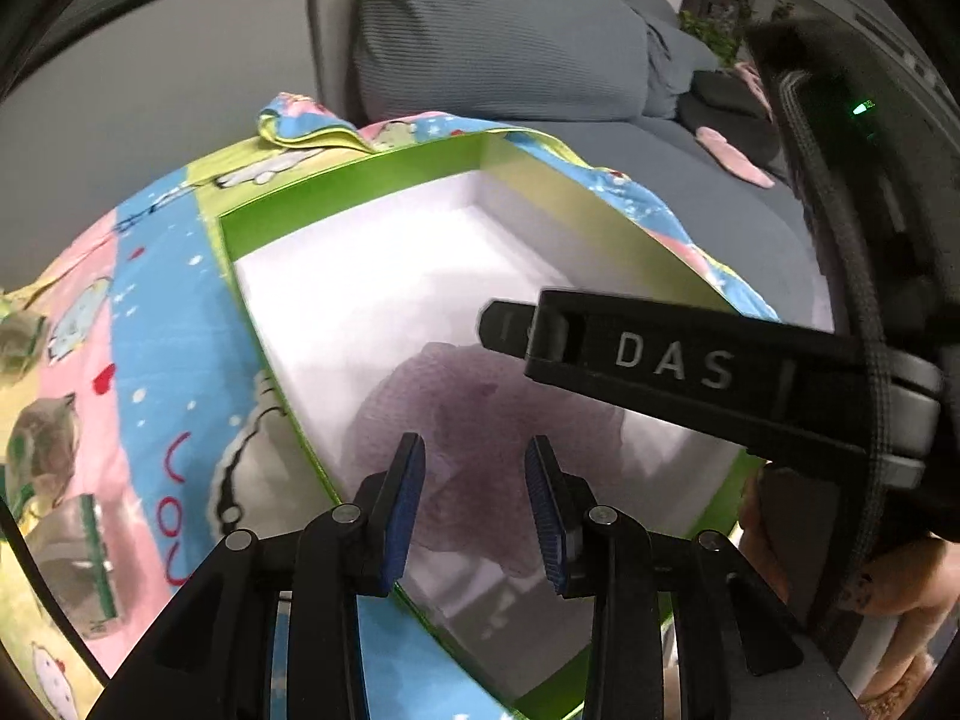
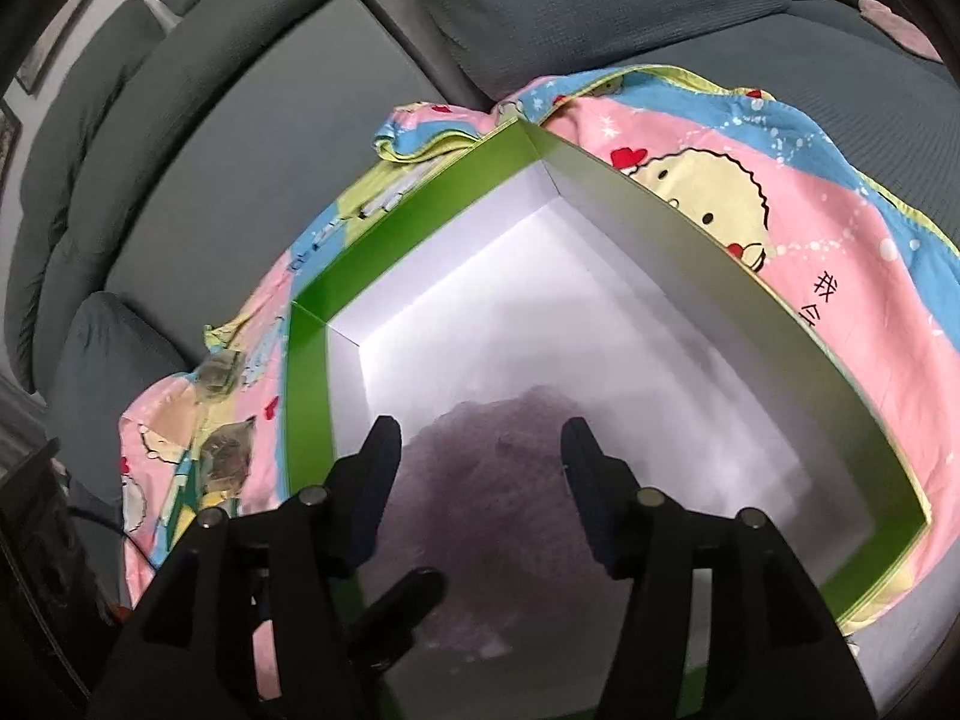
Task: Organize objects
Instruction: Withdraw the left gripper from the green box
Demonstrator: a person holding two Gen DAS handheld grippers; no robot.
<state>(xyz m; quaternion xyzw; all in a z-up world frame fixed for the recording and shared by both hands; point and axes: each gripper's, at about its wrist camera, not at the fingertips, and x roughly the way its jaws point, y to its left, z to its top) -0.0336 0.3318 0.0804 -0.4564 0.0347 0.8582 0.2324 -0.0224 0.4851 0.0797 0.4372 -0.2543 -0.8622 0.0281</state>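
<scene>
An open green box [image 1: 360, 171] with a white inside lies on a cartoon-print blanket [image 1: 150, 312]. A soft purple fluffy thing [image 1: 456, 396] rests on the box floor near its front. My left gripper [image 1: 477, 480] hangs over it, its blue pads close together with the purple thing filling the gap between them. A finger of the right gripper [image 1: 660, 360] reaches in from the right. In the right wrist view the right gripper [image 2: 483, 450] stands open above the purple thing [image 2: 510, 468], its pads clear of it, inside the green box [image 2: 420, 192].
The blanket [image 2: 810, 228] covers a grey sofa seat [image 2: 240, 138] with back cushions [image 1: 498, 30] behind. A pink item [image 1: 732, 156] lies on the sofa to the right. A person's hand [image 1: 900, 588] holds the right gripper's handle.
</scene>
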